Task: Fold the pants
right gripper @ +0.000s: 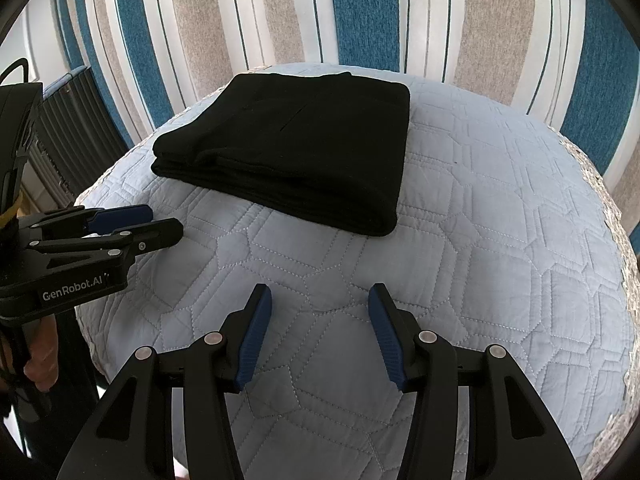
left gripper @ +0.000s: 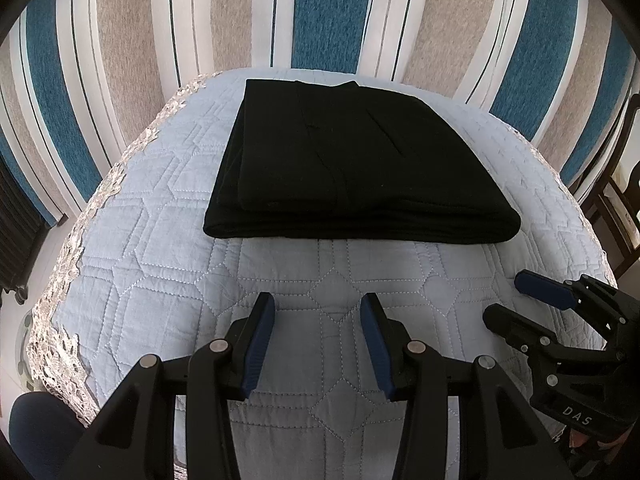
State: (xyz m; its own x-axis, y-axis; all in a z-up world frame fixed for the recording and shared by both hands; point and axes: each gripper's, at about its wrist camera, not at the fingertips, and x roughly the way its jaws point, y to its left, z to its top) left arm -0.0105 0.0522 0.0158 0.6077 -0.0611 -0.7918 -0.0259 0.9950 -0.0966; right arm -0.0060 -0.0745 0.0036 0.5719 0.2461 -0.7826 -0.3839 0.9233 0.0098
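Observation:
Black pants lie folded into a flat rectangular stack on a light blue quilted cover, toward its far side; they also show in the right wrist view. My left gripper is open and empty, held over the quilt short of the stack's near edge. My right gripper is open and empty, also over bare quilt on the near side. Each gripper shows in the other's view: the right one at the right, the left one at the left.
The quilt covers a rounded table with a lace trim along its edge. A striped blue, beige and white rug lies beyond. A dark wooden chair stands at the right, a dark slatted object at the left.

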